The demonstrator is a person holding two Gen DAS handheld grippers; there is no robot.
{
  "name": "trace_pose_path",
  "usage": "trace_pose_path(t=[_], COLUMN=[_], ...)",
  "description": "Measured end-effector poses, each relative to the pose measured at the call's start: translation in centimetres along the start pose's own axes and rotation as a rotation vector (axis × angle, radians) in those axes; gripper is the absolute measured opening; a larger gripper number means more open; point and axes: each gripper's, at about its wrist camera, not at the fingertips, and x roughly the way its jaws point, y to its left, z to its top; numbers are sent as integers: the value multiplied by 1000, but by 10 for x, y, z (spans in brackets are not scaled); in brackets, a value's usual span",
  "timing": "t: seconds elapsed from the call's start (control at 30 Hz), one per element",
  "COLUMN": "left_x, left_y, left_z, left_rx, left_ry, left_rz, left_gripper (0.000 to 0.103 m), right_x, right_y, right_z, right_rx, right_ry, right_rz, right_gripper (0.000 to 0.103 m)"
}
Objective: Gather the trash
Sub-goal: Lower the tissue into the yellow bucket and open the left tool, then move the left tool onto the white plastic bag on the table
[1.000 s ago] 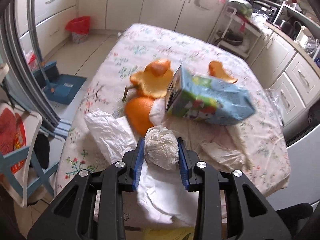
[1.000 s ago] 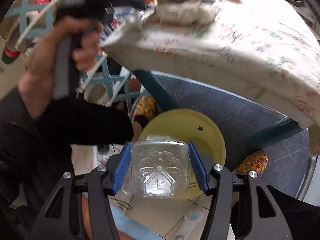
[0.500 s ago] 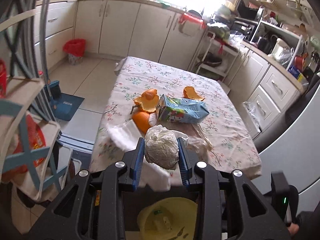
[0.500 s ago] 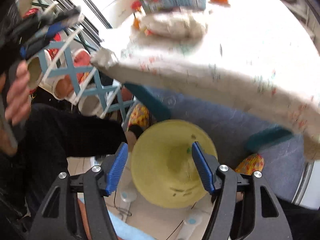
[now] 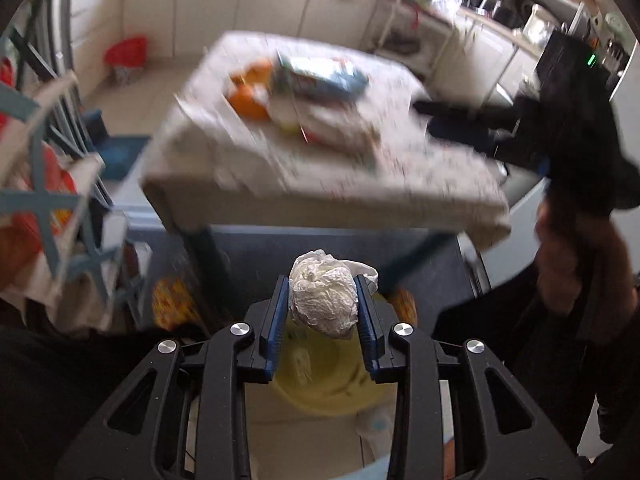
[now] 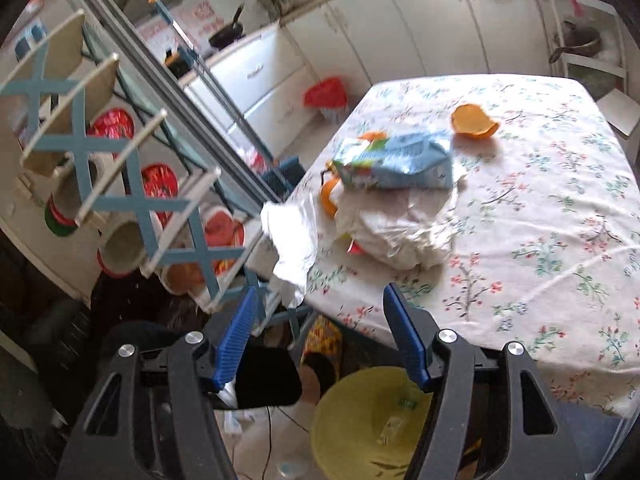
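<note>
My left gripper (image 5: 322,304) is shut on a crumpled white paper ball (image 5: 324,300) and holds it above the yellow bin (image 5: 320,388) on the floor, below the table edge. My right gripper (image 6: 318,312) is open and empty, raised in front of the table's near edge; the yellow bin (image 6: 368,420) lies below it. On the floral tablecloth (image 6: 540,208) lie a blue juice carton (image 6: 396,160), orange peels (image 6: 474,122), a crumpled plastic bag (image 6: 400,232) and a white napkin (image 6: 294,240) hanging over the edge.
A blue and white rack (image 6: 120,184) with rolls and red-lidded tubs stands left of the table. A red bin (image 6: 326,94) sits by the white cabinets. The person's hand on the right gripper's handle (image 5: 576,216) shows at the right of the left wrist view.
My left gripper carried the paper ball off the table and down over the yellow bin. My right gripper let go of the clear plastic container, opened, and rose toward the table.
</note>
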Motion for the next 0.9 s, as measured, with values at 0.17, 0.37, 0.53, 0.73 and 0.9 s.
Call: trace_pose_path(t=[0.17,0.37,0.53,0.73,0.9], left_x=[33,66,65,49,30], left_y=[-20,-31,-35,-28,-5], left_z=[-16,-34,-32,-17,20], left_rx=[47,73,88,65,-10], left_ry=[104,253,244,162,32], left_rz=[20,62,91,124,209], left_gripper=[30,43,56,58,58], right_x=[-17,-22,-23,-23,-22], right_y=[-25,-27,-28,-29,-29], right_z=[1,4,2,2,2], right_rx=[85,87,91,105,107], right_ry=[-65,-85,-89,-95,-90], right_rz=[-8,9,20,26,27], right_gripper=[64,64,64,64,64])
